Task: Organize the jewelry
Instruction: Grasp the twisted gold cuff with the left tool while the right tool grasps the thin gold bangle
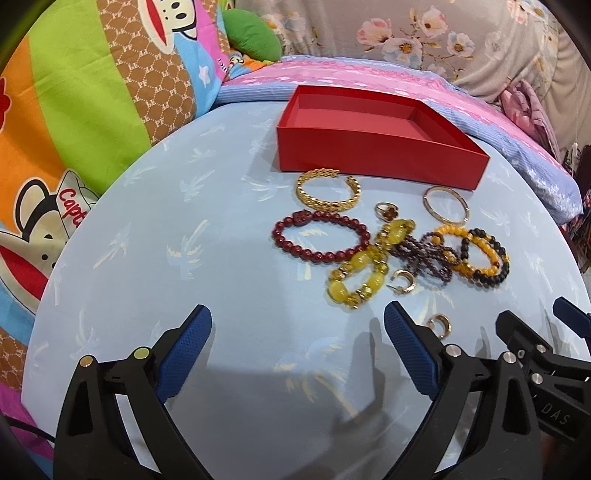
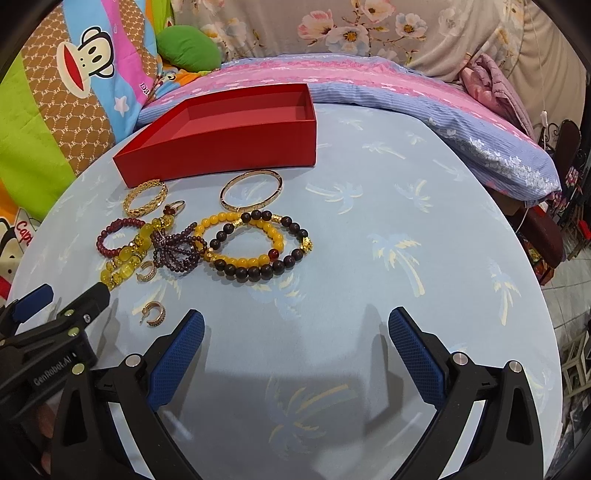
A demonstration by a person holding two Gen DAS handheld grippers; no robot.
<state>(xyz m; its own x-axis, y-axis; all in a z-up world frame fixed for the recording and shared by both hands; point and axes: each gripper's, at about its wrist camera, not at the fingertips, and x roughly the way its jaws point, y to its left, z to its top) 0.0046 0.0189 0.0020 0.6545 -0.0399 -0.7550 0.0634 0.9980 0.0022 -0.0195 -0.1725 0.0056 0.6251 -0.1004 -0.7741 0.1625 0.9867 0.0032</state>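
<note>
Two grippers hover low over a pale blue cloth [image 1: 147, 258] printed with palm trees, side by side and both holding nothing; the left gripper [image 1: 297, 332] has its blue-padded fingers spread wide apart, and the right gripper [image 2: 295, 332] is spread just as wide; in the left wrist view the right gripper shows at the lower right edge, and in the right wrist view the left gripper shows at the lower left edge. Beyond them sits a shallow red box [image 1: 376, 155] with bare red insides, and the jewelry lies in a loose cluster on the cloth just in front of it; a braided gold cuff [image 1: 327, 190] lies nearest the box, with a thin gold bangle [image 2: 251, 194] beside it; a dark red bead bracelet [image 1: 319, 236] lies flat in front of the cuff, touching a chunky yellow bead bracelet [image 1: 360, 275]; a small gold ring [image 1: 384, 211] with a dark stone sits between the cuff and the bangle; a tangle of small purple beads [image 2: 181, 251] lies in the middle, overlapped by an orange bead bracelet [image 2: 240, 236] and a black bead bracelet [image 2: 266, 271] that cross each other; one gold hoop earring [image 2: 147, 272] rests against the cluster, and another hoop earring [image 2: 155, 314] lies apart, near the left finger of the right gripper. Bright patterned bedding [image 1: 92, 92] and a floral fabric [image 2: 369, 29] lie behind.
</note>
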